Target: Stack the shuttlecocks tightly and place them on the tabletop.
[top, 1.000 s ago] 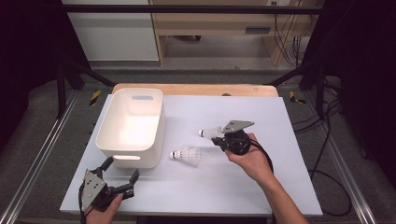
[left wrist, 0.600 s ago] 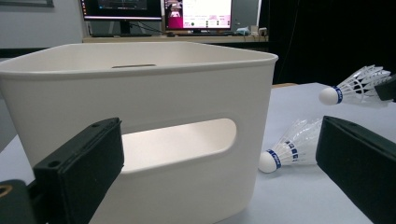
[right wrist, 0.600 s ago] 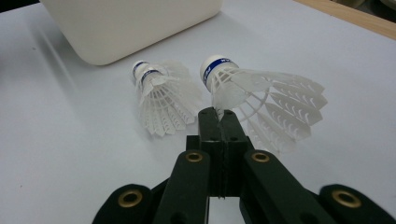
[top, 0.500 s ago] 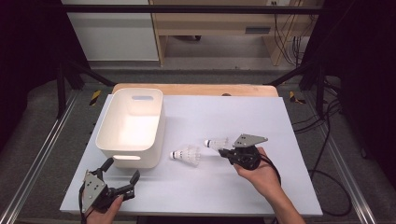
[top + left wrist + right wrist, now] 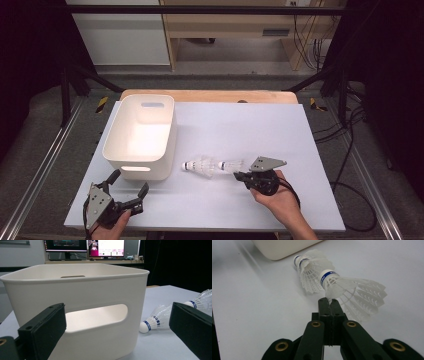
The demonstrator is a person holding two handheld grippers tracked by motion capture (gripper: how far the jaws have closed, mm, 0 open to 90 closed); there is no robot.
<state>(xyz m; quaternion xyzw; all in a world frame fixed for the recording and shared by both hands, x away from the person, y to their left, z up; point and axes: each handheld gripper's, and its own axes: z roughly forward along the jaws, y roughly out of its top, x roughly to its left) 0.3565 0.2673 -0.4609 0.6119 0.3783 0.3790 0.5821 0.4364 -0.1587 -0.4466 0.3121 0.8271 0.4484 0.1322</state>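
Note:
Two white shuttlecocks with blue bands are near the middle of the white table. One shuttlecock (image 5: 200, 165) (image 5: 308, 272) (image 5: 156, 321) lies on its side, cork toward the bin. My right gripper (image 5: 241, 175) (image 5: 328, 301) is shut on the skirt edge of the second shuttlecock (image 5: 231, 164) (image 5: 352, 290) (image 5: 202, 298). Its cork points into the open skirt of the lying one. I cannot tell whether they touch. My left gripper (image 5: 130, 181) (image 5: 118, 312) is open and empty at the near left, facing the bin's near wall.
An empty white plastic bin (image 5: 111, 147) (image 5: 100, 290) with handle slots stands on the left half of the table (image 5: 250, 125). Metal rails run along both sides, and cables lie on the floor at the right.
My right gripper has carried its shuttlecock toward the near edge, from behind the lying shuttlecock to in line with it on its right. The left gripper has stayed still.

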